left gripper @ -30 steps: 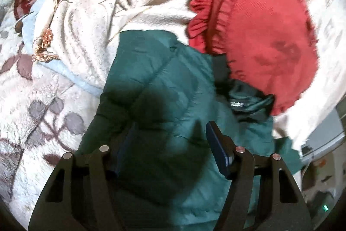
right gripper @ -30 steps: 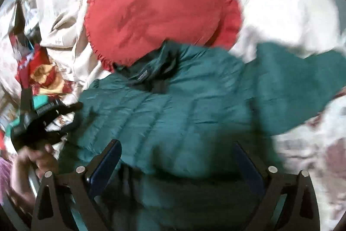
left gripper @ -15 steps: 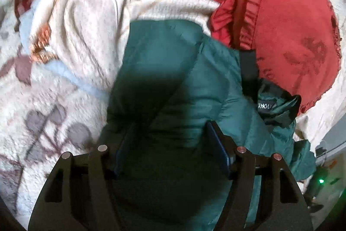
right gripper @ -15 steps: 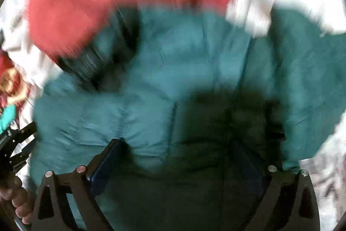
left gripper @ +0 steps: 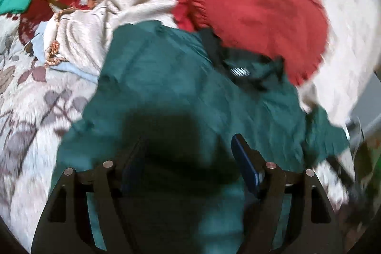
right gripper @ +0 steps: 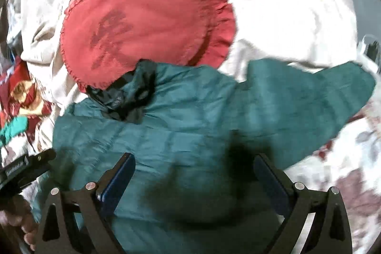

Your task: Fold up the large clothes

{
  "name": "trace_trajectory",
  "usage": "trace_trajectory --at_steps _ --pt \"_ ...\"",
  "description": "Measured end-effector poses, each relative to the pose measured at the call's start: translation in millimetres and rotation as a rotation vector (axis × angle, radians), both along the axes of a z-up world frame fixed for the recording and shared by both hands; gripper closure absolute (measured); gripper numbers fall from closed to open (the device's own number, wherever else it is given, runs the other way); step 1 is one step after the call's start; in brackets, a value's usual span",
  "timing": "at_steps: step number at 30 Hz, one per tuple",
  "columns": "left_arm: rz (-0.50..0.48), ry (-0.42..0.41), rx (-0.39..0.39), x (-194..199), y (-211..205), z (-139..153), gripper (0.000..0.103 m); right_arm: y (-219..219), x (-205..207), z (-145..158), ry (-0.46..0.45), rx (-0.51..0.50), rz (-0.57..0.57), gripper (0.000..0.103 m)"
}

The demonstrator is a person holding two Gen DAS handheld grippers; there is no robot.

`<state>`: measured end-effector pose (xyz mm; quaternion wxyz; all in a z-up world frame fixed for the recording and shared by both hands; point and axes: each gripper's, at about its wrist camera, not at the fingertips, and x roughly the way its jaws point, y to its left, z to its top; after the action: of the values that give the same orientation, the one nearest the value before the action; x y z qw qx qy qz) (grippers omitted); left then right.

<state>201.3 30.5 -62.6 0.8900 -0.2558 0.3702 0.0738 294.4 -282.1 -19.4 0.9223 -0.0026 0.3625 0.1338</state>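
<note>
Black gripper frames [right gripper: 194, 179], silver screws, blue-padded jaws.

Both grippers tilt downward. The left gripper [left gripper: 188, 158] is opening, its blue-padded fingers [left gripper: 245, 168] apart with nothing pinched between them. The right gripper [right gripper: 194, 179] stands wide, fingers [right gripper: 119, 179] well apart and gripping nothing. A bare hand [right gripper: 14, 218] grips the left gripper's black body.

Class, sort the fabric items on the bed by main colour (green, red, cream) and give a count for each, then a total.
Green: 1, the green puffer jacket
Red: 1, the red frilled cushion
Cream: 1, the crumpled cream cloth
Total: 3
The multicoloured heap at the far left edge is too jumbled to count.
</note>
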Motion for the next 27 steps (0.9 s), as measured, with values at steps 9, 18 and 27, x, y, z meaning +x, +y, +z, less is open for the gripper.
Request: trace_trajectory --at_steps 9,18,27 --pt "0.097 0.021 0.031 12.8 10.0 0.8 0.029 -238.7 82.8 21.3 0.004 0.021 -0.400 0.010" --pt "0.116 0.043 0.055 26.0 12.2 -2.9 0.029 -313.9 185.0 -11.9 0.093 0.222 -0.337 0.010" --pt "0.137 0.049 0.060 23.5 14.8 -3.2 0.029 -304.4 165.9 4.5 0.011 0.108 -0.390 0.083"
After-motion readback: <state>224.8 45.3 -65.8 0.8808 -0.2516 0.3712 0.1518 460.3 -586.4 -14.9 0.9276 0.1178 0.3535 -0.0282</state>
